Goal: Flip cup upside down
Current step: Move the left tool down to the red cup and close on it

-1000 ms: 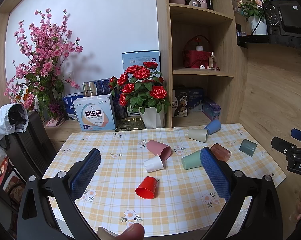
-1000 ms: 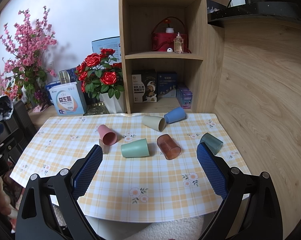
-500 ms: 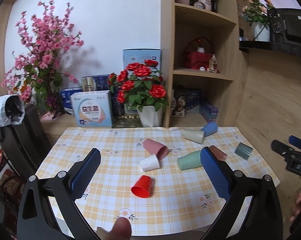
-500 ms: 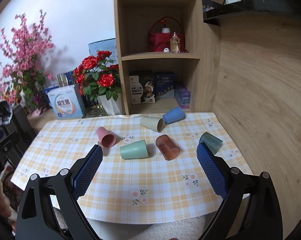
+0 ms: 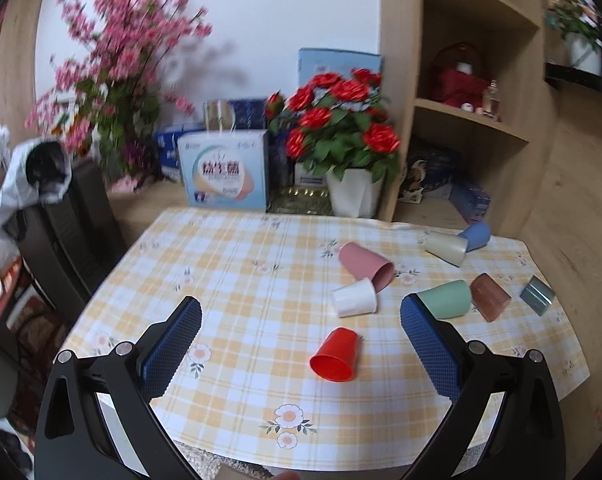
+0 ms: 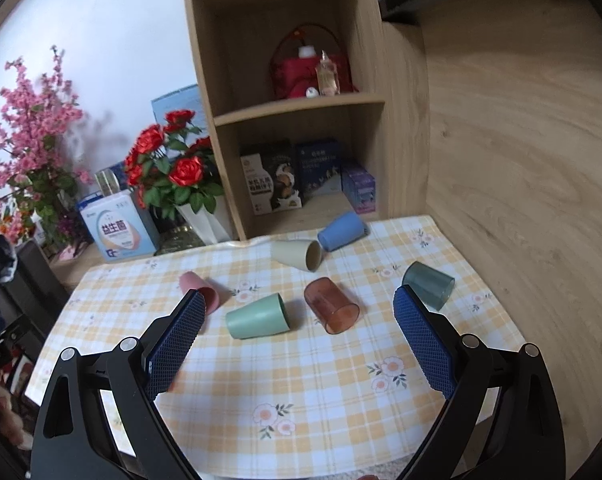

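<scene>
Tablecloth (image 5: 261, 264): glossy yellow check, printed flowers.
Red cup (image 5: 336, 355): smooth tapered plastic, on its side, mouth toward the camera, between the left fingers.
Brown cup (image 6: 332, 306): translucent, lying beside a matte green cup (image 6: 257, 317).
Left gripper (image 5: 301, 320): spread wide, empty; blue knurled pads.
Right gripper (image 6: 299, 316): spread wide, empty.

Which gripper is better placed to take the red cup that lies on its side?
Left, probably. The red cup lies straight ahead between the open fingers of the left gripper. The right gripper, also open, faces the green cup.
</scene>
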The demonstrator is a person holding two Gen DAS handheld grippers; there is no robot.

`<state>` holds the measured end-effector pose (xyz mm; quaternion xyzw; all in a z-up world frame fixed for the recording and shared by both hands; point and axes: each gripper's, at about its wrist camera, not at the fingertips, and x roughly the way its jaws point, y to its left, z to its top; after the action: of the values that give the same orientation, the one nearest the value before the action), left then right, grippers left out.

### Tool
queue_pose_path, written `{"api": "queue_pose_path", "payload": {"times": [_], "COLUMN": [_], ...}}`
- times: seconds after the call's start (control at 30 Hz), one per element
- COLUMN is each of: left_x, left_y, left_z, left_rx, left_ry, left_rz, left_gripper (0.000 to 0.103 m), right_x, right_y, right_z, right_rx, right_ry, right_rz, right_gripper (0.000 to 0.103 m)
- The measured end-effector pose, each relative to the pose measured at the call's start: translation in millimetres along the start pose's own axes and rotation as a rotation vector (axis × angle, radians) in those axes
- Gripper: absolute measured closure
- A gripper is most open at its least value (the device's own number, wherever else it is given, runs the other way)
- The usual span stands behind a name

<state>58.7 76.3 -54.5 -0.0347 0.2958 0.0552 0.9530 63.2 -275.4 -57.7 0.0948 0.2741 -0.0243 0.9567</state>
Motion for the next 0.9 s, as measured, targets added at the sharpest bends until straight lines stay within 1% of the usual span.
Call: {"api": "queue_pose_path", "payload": {"times": [0.13, 0.3, 0.4, 0.6, 0.73, 0.83, 0.9], "left_x": [25, 56, 74, 106, 121, 131, 141], "left_y": [18, 27, 23, 17, 9, 1, -5], "left_z": [-6, -16, -24, -33, -32, -34, -34], "left_rx": [-0.036, -0.044, -0.028, -0.023, 0.012, 0.045, 0.069], "left_ry": [0.025, 0.055, 0.092, 0.165, 0.194, 0.212, 0.233], "left_rz": [-0.005, -0.067, -0.090, -0.132, -0.163, -0.177, -0.201], "left_gripper": [0.006, 0.006, 0.006, 0.012, 0.014, 0.017, 0.021], "right_x": [30, 61, 75, 98, 109, 116, 120], "right_y": [-1, 3, 9, 5, -2, -7, -9], "right_z": [-7, -16, -20, -28, -33, -37, -39], "right_rx": [0.008, 0.009, -0.013, -0.013, 0.001, 0.011, 0.015], "right_ry": [0.051, 0.124, 0.151, 0.197, 0.229, 0.249, 0.258], "right_rz": [0.003, 0.036, 0.010, -0.028, -0.027, -0.025, -0.025], "right_gripper": [0.011, 0.011, 0.011, 0.011, 0.011, 0.011, 0.011]}}
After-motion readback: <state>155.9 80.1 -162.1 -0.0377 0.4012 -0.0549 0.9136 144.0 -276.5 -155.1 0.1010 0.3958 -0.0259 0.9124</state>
